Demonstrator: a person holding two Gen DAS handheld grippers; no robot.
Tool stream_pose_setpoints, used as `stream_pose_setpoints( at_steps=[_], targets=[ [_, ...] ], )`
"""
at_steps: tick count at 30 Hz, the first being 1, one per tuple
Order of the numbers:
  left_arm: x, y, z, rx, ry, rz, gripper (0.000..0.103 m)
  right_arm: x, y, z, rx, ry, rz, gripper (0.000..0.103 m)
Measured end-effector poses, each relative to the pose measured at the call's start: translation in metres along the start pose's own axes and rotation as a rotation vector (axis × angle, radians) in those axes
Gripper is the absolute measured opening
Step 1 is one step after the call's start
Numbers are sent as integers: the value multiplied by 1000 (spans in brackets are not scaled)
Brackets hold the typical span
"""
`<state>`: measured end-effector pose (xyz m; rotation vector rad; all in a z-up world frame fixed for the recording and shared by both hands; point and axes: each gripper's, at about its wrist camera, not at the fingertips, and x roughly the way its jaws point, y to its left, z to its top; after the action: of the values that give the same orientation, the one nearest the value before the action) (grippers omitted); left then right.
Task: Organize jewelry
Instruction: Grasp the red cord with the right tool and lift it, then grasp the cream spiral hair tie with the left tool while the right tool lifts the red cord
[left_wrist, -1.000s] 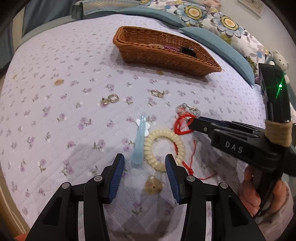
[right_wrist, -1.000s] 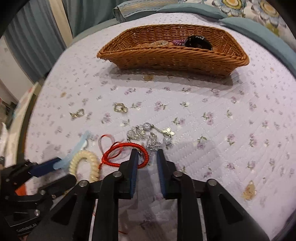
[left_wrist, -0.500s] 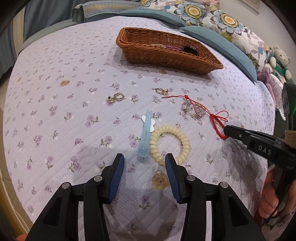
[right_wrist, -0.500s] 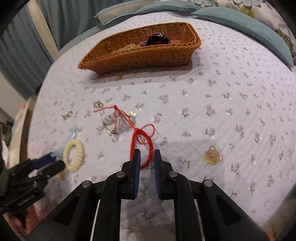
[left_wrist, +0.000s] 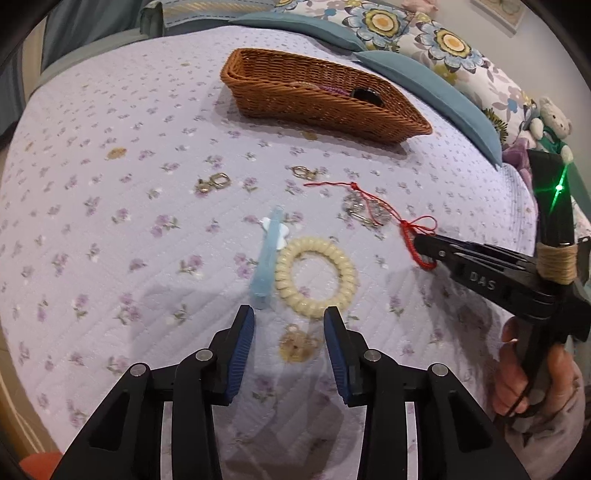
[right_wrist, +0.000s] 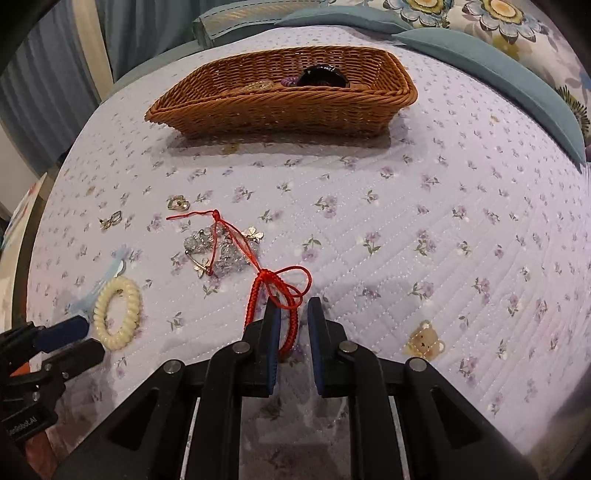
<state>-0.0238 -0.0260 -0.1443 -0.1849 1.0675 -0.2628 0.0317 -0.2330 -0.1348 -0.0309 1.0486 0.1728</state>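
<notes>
One red cord bracelet (right_wrist: 275, 288), two gold clasps (left_wrist: 214, 182), one basket (right_wrist: 280, 107)

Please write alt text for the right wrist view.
The right gripper, jaws slightly parted, has a red cord bracelet between them on a floral quilt. Its cord trails over a silver trinket; a wicker basket sits beyond.

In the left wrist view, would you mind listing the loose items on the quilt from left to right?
Gold earring → blue hair clip → cream spiral hair tie → crystal hair pin → braided loop of the red string bracelet, between the right gripper fingers.
</notes>
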Motion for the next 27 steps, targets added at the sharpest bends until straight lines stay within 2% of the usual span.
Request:
stream_pose_setpoints(
  at_steps=[5, 8, 11, 12, 15, 18, 21, 23, 25, 27],
  targets=[
    [9, 1, 9, -17, -4, -5, 39, 5, 2, 3, 0, -4, 4, 16],
    [14, -1, 14, -8, -15, 9, 37, 8, 10, 4, -33, -14, -22, 17],
    [17, -3, 15, 9, -23, 49, 19, 7, 16, 3, -64, -28, -45, 16],
    [17, -4, 15, 18, -25, 66, 6, 6, 17, 2, -66, -34, -40, 7],
    [15, 1, 15, 2, -26, 41, 1, -1, 15, 0, -63, -54, -12, 5],
    [13, 6, 15, -25, -23, 2, 1, -9, 14, -1, -62, -81, -2, 5],
    [12, 17, 18, -94, -2, -85, 4, -6, 12, -1, -54, -67, -13, 5],
    [16, 24, 22, -149, 29, -141, 11, -3, 10, -2, -44, -51, -13, 5],
    [18, 27, 26, -168, 24, -148, 22, -2, 9, -2, -37, -45, -7, 5],
    [23, 29, 31, -187, 16, -159, 27, -1, 8, -2, -35, -41, -4, 5]
  ],
)
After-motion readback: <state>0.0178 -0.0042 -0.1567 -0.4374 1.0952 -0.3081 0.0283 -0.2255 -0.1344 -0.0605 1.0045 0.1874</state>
